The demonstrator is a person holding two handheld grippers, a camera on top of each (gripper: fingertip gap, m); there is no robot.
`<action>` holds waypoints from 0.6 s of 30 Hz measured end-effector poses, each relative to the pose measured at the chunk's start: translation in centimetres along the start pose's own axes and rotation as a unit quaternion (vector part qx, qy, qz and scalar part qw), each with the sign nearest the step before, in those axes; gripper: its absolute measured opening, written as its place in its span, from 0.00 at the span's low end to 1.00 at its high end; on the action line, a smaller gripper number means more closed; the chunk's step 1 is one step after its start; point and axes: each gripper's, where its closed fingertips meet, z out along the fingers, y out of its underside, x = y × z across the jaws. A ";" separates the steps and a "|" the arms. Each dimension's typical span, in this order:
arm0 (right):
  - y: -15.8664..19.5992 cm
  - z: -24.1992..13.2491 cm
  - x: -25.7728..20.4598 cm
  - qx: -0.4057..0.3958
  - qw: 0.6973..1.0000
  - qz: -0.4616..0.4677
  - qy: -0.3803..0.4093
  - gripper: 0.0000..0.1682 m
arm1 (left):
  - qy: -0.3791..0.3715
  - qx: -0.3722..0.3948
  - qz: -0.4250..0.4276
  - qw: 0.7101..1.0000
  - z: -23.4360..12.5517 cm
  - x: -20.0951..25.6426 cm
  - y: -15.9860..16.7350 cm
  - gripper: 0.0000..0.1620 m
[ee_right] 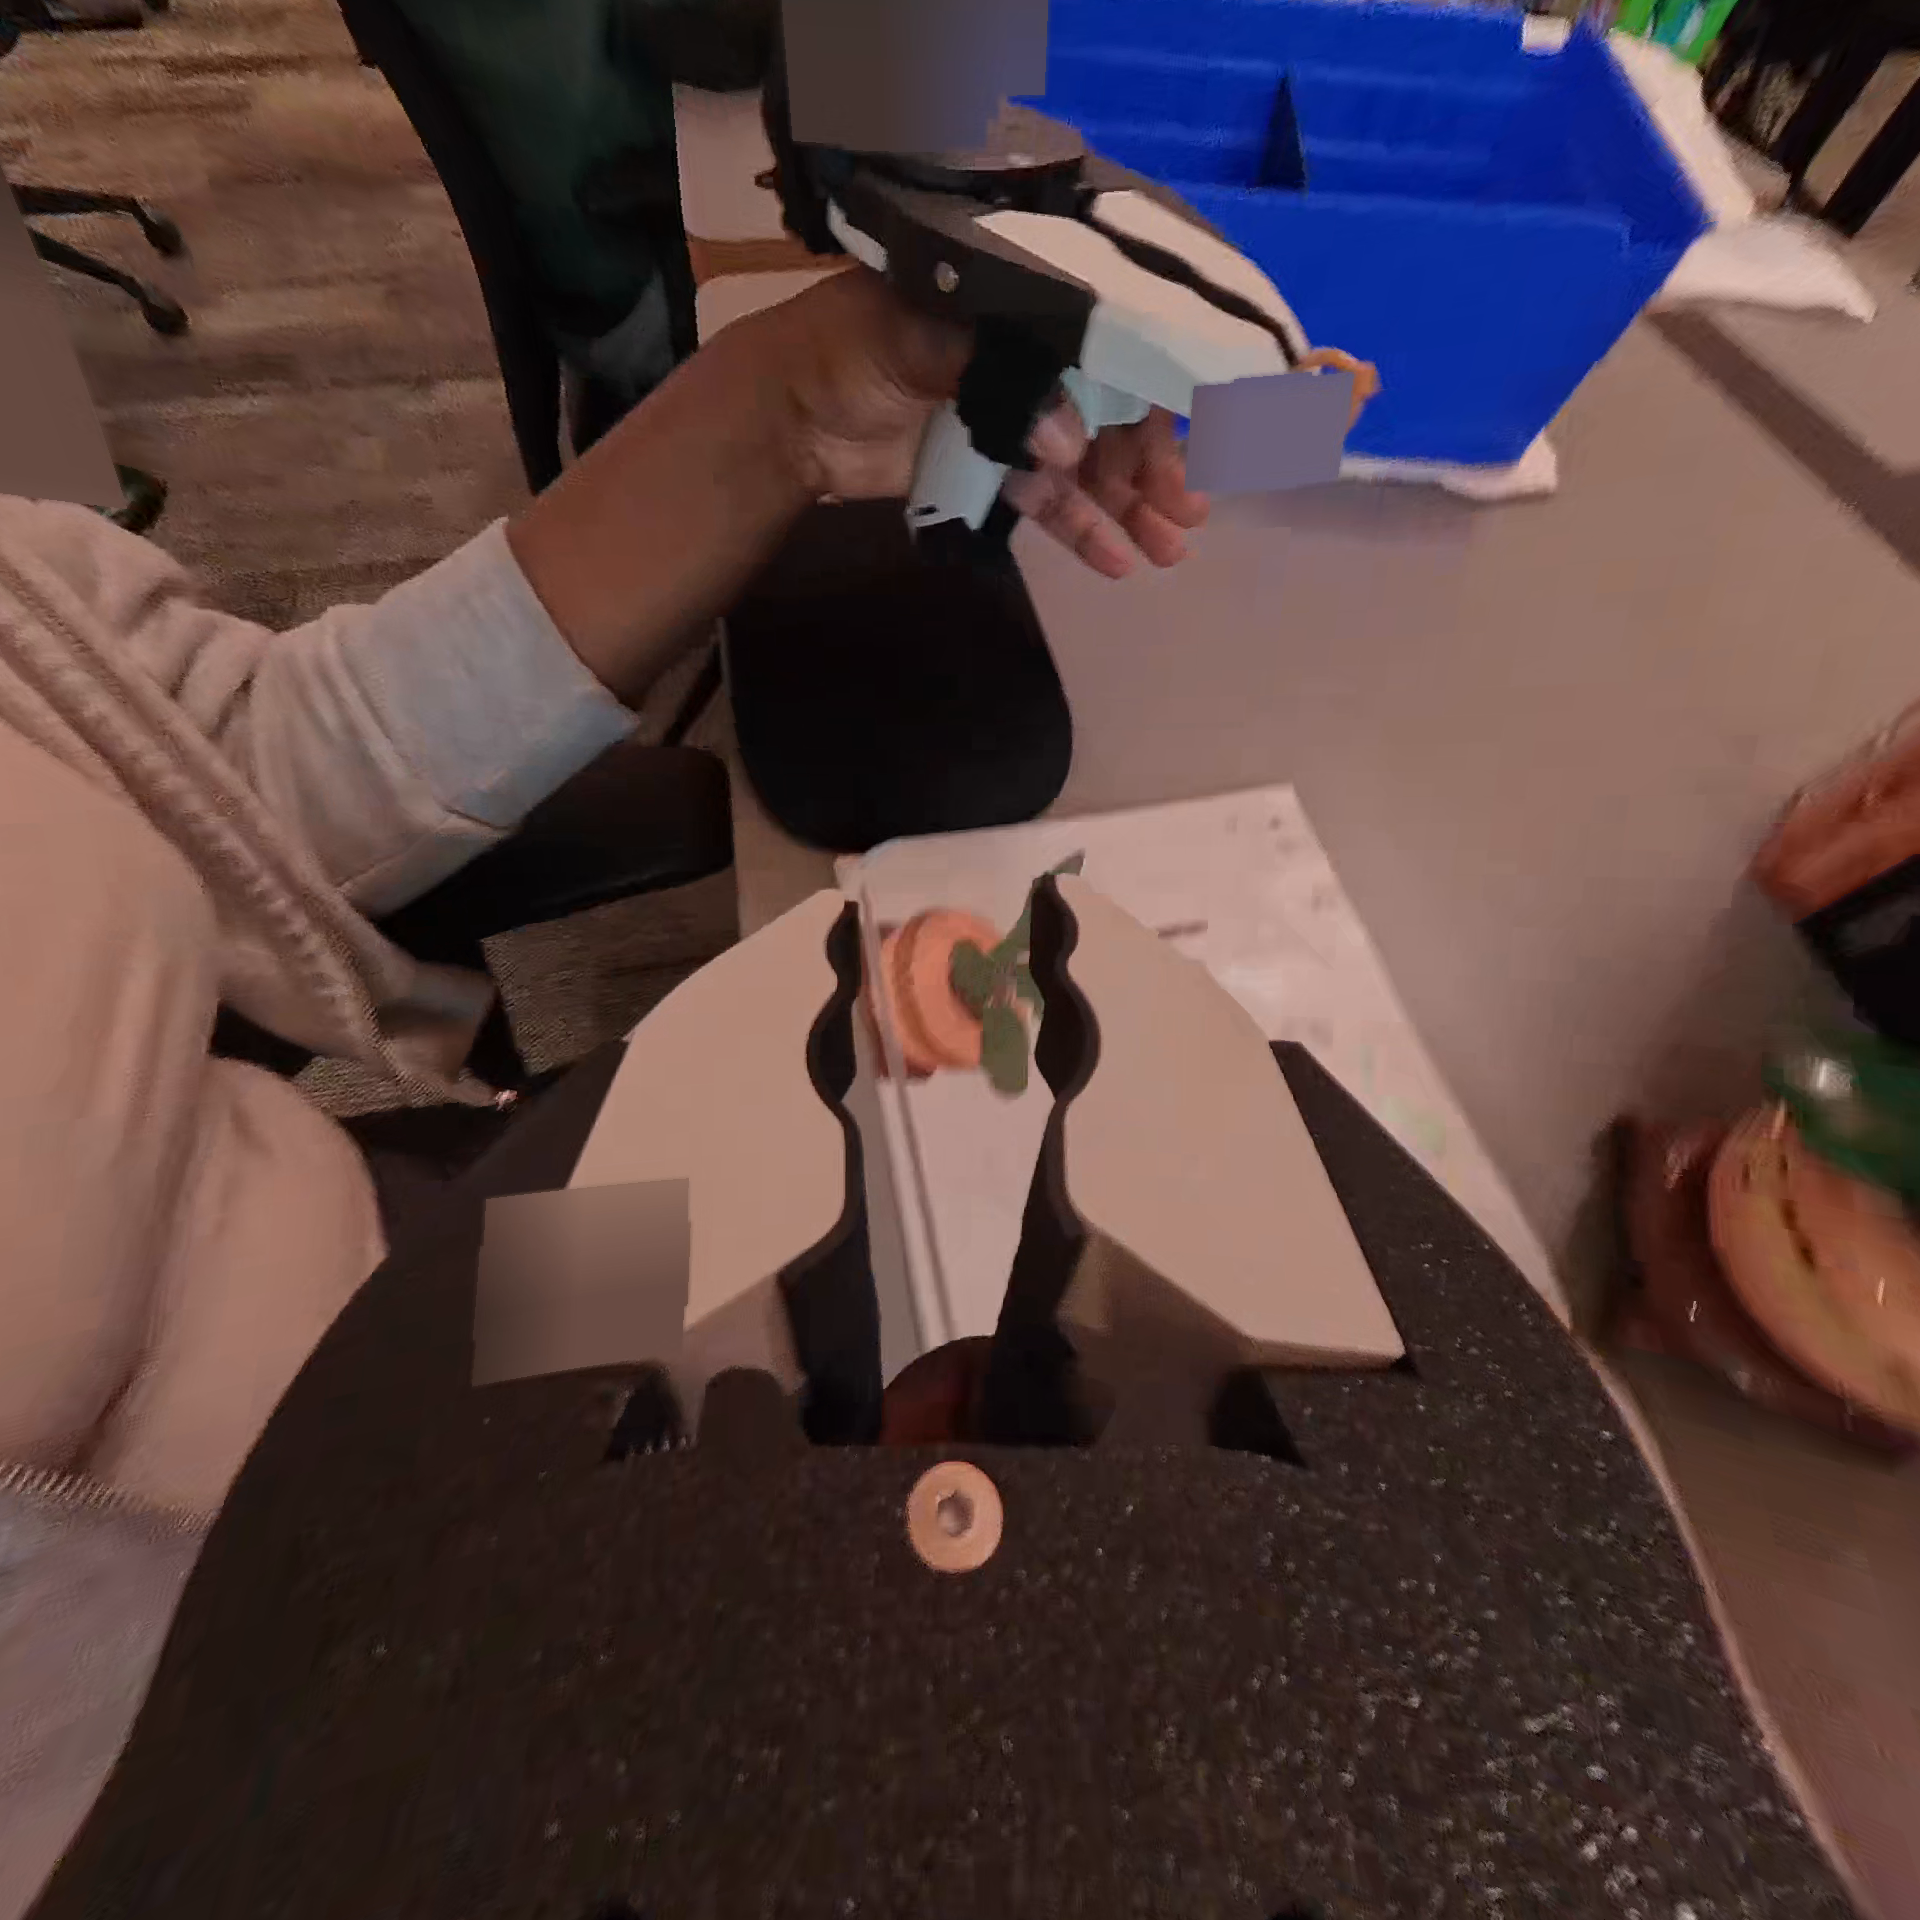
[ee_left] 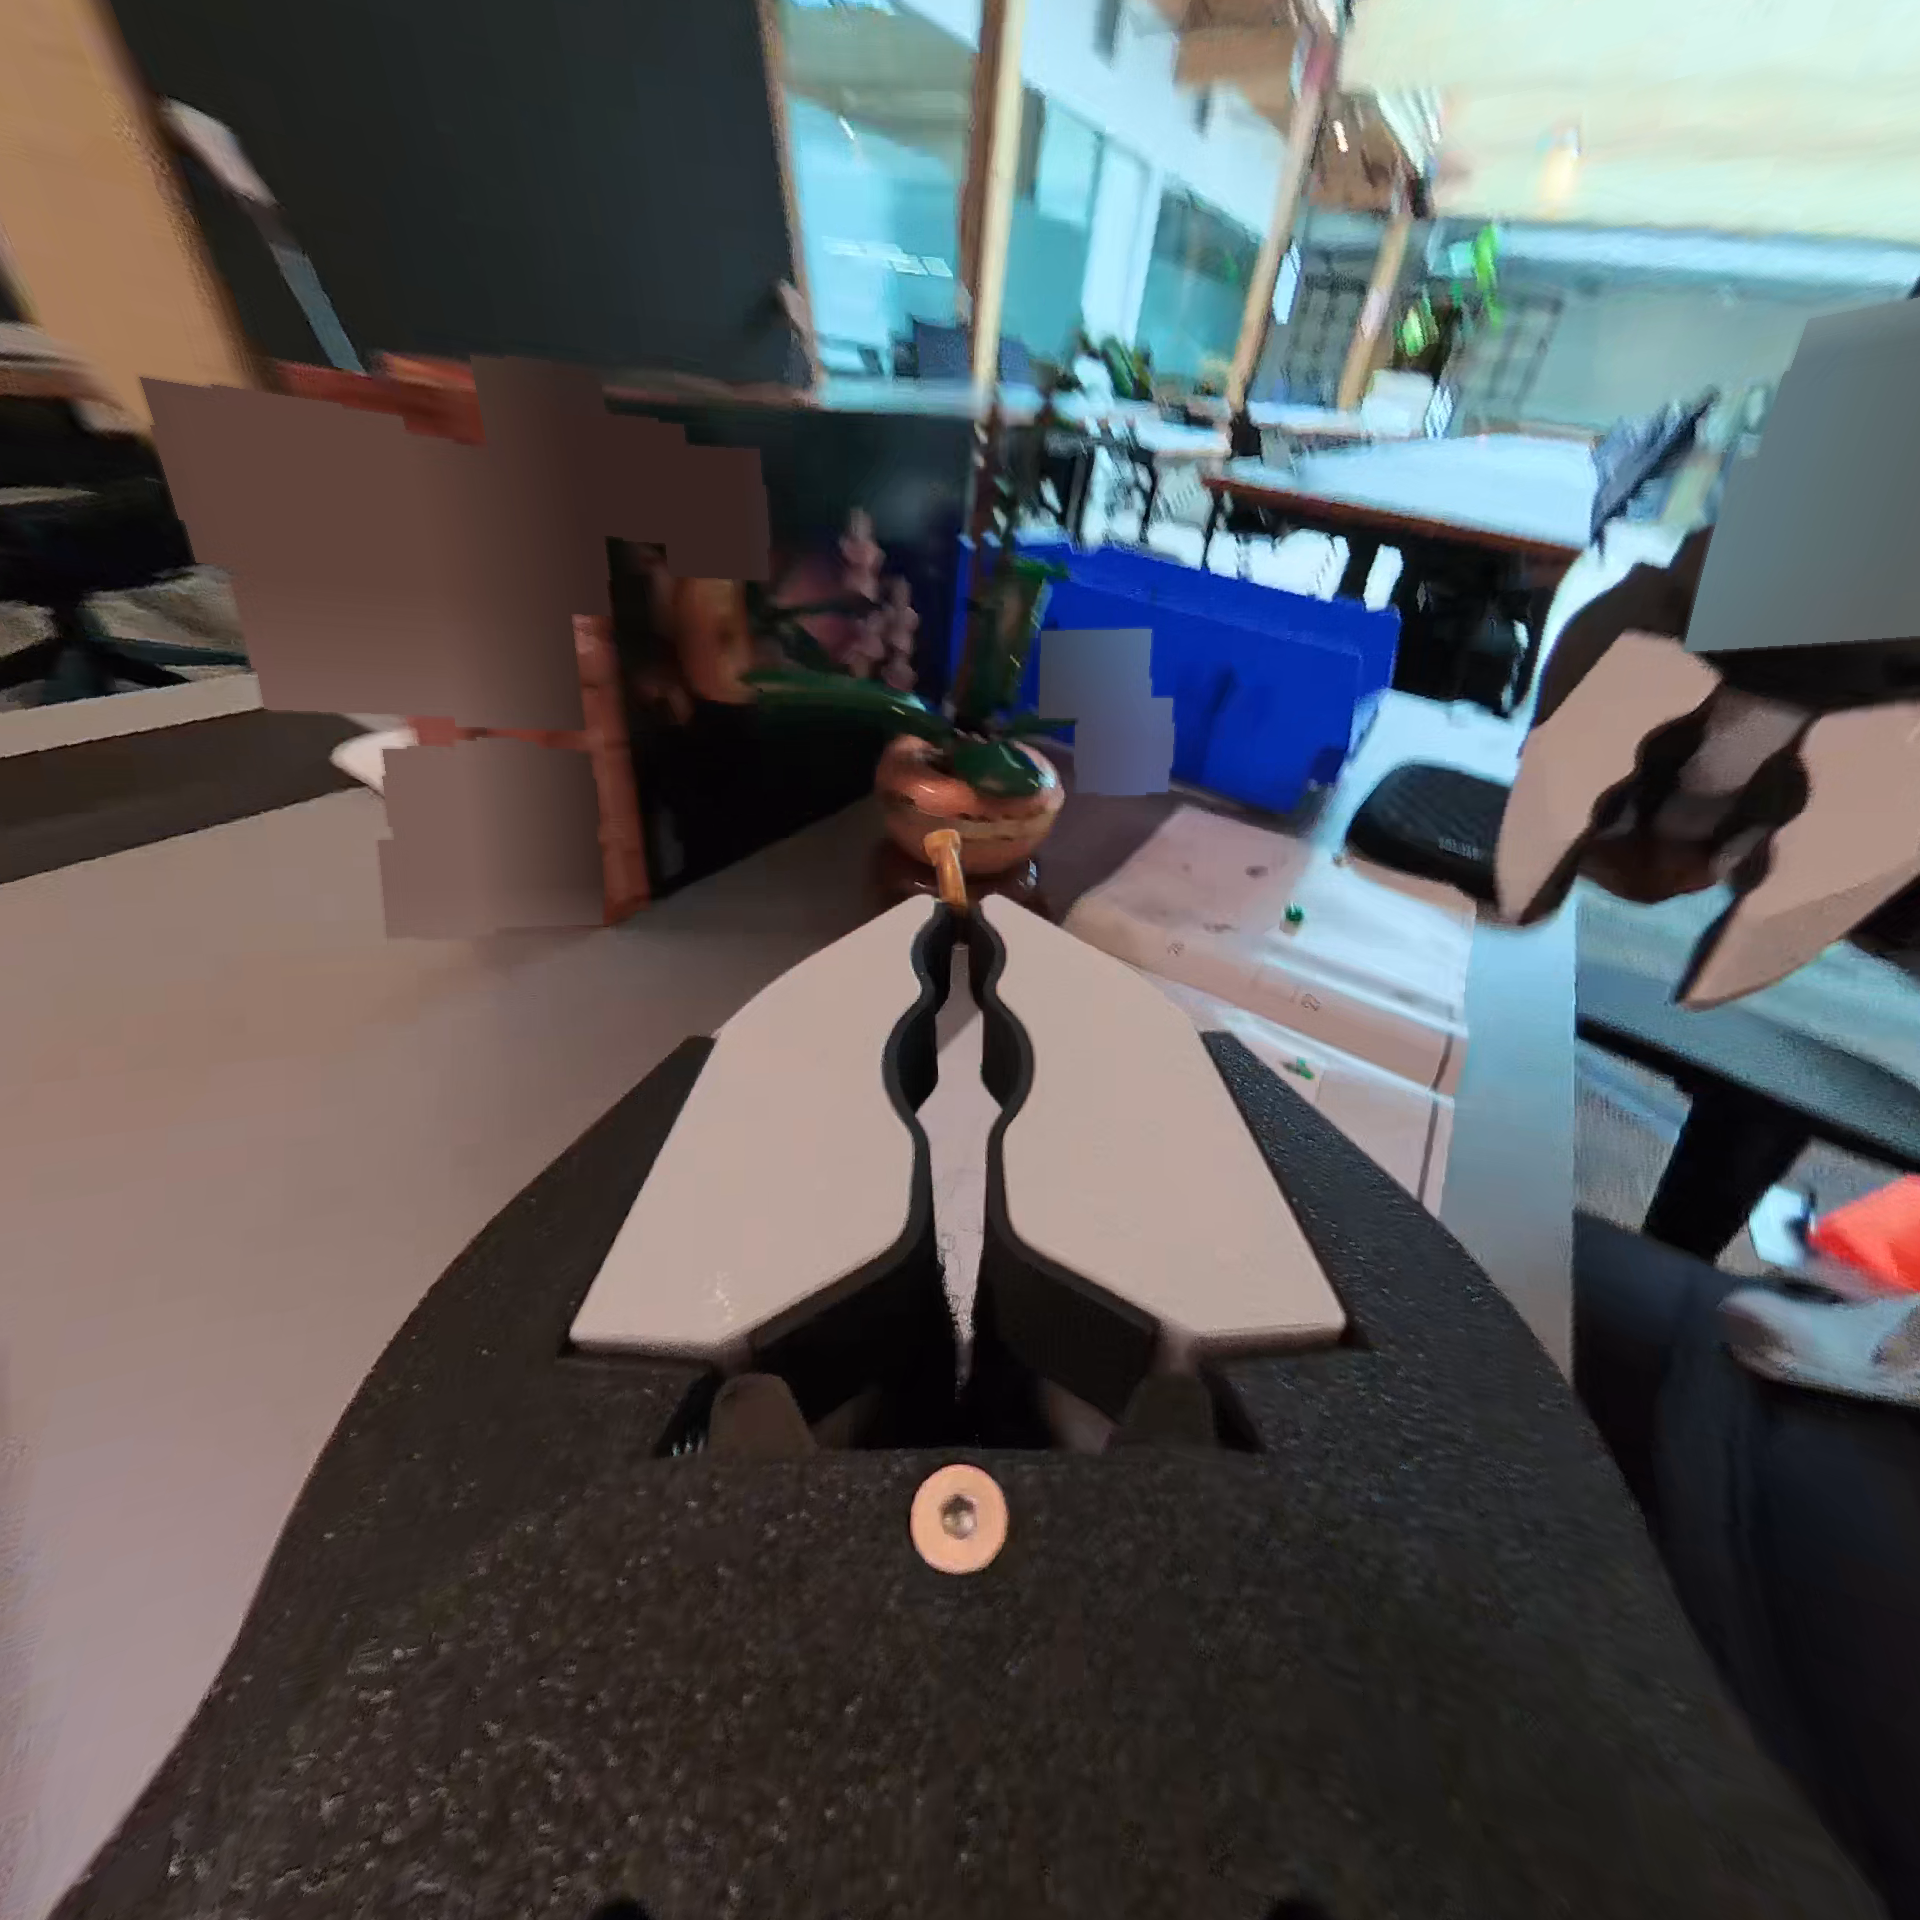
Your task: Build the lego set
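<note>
Grey laminate desk [ee_left: 260,1039] carries everything, and the largest thing on it is the blue plastic bin [ee_left: 1226,665] at about one o'clock of my left wrist view. Next in size is the open white instruction booklet [ee_right: 1195,914], lying flat just ahead of my right tongs [ee_right: 951,914]. The brick-built terracotta flower pot with dark green leaves [ee_left: 971,790], the part of the lego set already assembled, stands at twelve o'clock just beyond my left tongs [ee_left: 961,914].

Smallest is the thin curved tan lego stem [ee_left: 945,857], pinched at the very tips of my left tongs, which are drawn narrow around it. I judge it light, stiff and slick, apt to twist or pop out under a hard squeeze. Better to grip low on its straight shank so the curved end stays free to plug into the pot.

My right tongs stand moderately apart and hold nothing that I can make out; the orange disc and green sprig between them look printed on the booklet page.

My left hand [ee_right: 883,395] wraps the handle with the wrist raised off the desk and fingers loosely splayed, pointing the left tongs toward one o'clock in the right wrist view. The right tongs hover above the desk edge, tilted down at the booklet.
</note>
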 end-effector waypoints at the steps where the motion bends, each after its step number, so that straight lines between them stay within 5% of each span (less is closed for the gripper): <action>1: -0.7 1.1 0.3 0.010 1.000 -0.009 -0.005 0.18 | -0.013 0.022 -0.015 1.000 -1.9 -0.9 -0.7 0.01; 5: -1.0 7.3 0.0 -0.015 0.999 -0.008 -0.046 0.23 | -0.089 0.064 -0.027 0.994 -8.4 -3.5 -1.9 0.01; 10: 3.4 12.8 -0.2 -0.159 0.986 -0.043 -0.032 0.30 | -0.153 0.082 -0.016 0.985 -12.8 -4.4 -2.4 0.01; 13: 5.3 12.9 0.5 -0.204 0.979 -0.017 -0.025 0.30 | -0.165 0.085 -0.008 0.983 -13.5 -4.3 -2.8 0.01; 18: 5.2 10.5 1.6 -0.151 0.986 0.052 -0.037 0.27 | -0.168 0.030 -0.004 0.985 -12.2 -4.6 -1.1 0.01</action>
